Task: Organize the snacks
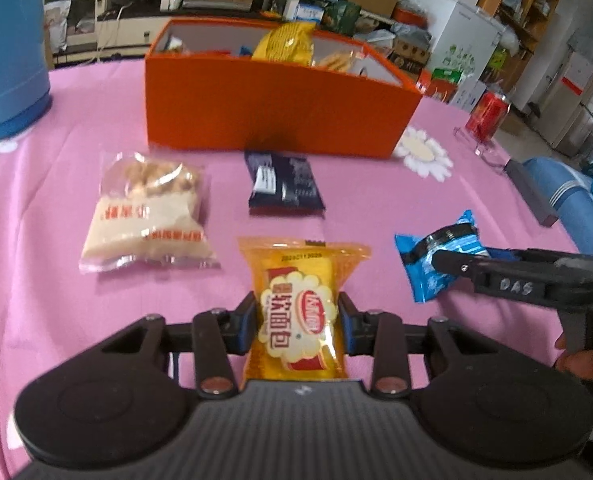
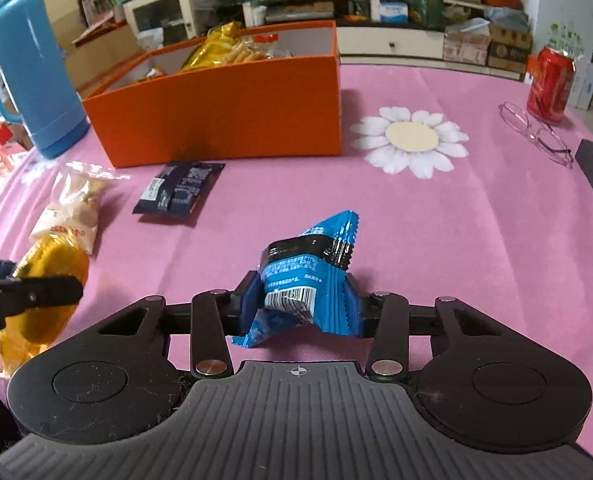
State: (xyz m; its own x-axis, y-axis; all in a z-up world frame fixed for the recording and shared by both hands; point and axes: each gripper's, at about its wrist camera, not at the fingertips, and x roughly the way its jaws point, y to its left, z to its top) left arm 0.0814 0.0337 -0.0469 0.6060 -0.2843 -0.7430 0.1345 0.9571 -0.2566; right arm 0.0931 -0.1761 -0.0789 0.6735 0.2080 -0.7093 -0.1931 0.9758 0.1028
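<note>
My left gripper [image 1: 298,322] is shut on a yellow bread packet [image 1: 296,304], whose wrapper bulges between the pads. In the right wrist view the same yellow bread packet [image 2: 42,288] shows at the left edge with the left gripper's finger across it. My right gripper [image 2: 302,302] is shut on a blue snack packet [image 2: 308,276], crumpled between the pads; the blue snack packet [image 1: 440,254] shows in the left wrist view too. An open orange box [image 1: 272,108] with several snacks inside stands behind. On the pink tablecloth [image 2: 436,240] lie a clear biscuit bag [image 1: 148,212] and a dark blue packet [image 1: 284,186].
A blue thermos [image 2: 32,72] stands left of the orange box [image 2: 224,108]. A red can [image 2: 550,86] and a pair of glasses [image 2: 536,132] sit at the far right of the table. A hand [image 1: 588,364] holds the right tool. Cluttered shelves fill the background.
</note>
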